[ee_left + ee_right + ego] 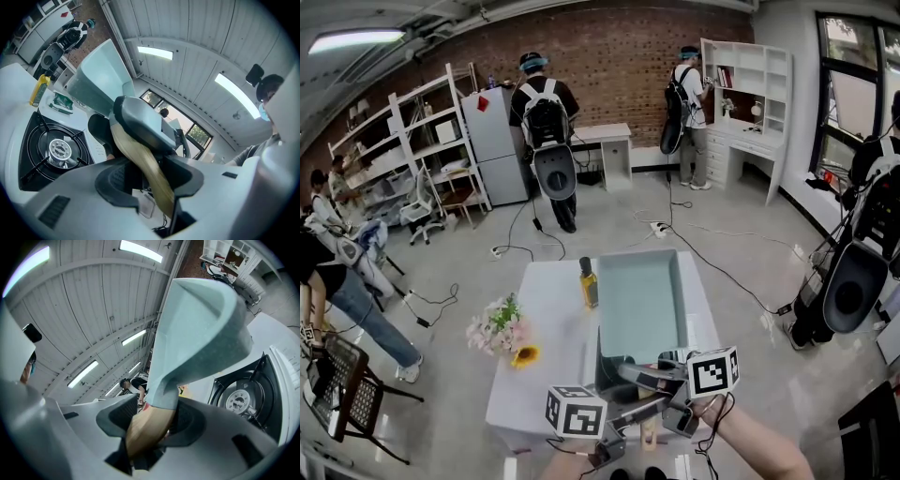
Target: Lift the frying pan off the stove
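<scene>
stove (607, 373) at table (539, 375) 6 o'clock edge | frying pan (642, 305) at stove's 12 | bottle (589, 283) at pan's 9 | flowers (502, 328) at bottle's 8

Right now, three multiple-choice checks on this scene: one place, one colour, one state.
1. Where is the frying pan?
A. Sitting on the burner
B. Held up clear of the burner
C. On the floor

2. What colour is the pan's body?
A. Pale teal
B. Red
C. Black

3. What are the two grippers doing?
A. Both open and empty
B. One holds a bottle
C. Both closed on the pan's handle

Answers:
1 B: the frying pan is raised and the burner below it is bare.
2 A: the pan's walls and underside show pale teal in all views.
3 C: the wooden handle sits clamped between the jaws of the left gripper and of the right gripper.
</scene>
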`<state>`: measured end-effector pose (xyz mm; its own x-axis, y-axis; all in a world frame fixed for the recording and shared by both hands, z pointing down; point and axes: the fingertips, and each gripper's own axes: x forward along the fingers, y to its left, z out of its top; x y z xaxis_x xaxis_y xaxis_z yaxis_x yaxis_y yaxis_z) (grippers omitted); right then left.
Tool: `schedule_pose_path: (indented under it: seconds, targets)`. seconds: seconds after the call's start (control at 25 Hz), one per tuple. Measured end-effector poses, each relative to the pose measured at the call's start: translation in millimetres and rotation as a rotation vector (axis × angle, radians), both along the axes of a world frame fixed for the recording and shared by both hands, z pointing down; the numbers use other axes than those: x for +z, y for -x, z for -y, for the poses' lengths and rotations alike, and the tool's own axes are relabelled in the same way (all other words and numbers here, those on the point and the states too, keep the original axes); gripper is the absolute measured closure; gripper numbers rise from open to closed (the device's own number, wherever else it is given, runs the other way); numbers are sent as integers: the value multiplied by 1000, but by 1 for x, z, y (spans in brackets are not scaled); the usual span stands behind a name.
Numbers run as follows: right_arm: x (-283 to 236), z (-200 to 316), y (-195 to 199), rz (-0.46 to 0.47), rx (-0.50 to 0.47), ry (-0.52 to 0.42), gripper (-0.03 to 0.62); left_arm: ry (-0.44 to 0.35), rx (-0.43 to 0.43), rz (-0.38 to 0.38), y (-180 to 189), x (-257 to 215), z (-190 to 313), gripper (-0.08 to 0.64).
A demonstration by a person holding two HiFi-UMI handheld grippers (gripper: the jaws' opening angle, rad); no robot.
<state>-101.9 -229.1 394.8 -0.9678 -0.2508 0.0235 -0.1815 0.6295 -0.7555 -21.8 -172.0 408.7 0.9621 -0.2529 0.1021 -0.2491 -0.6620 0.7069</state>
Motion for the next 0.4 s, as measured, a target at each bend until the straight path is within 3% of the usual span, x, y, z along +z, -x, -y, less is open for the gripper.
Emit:
schedule_pose_path:
  seconds: [0.4]
  targets:
    - [-4, 1, -4, -10, 2, 2, 410, 0, 1, 1, -3, -5, 0, 390]
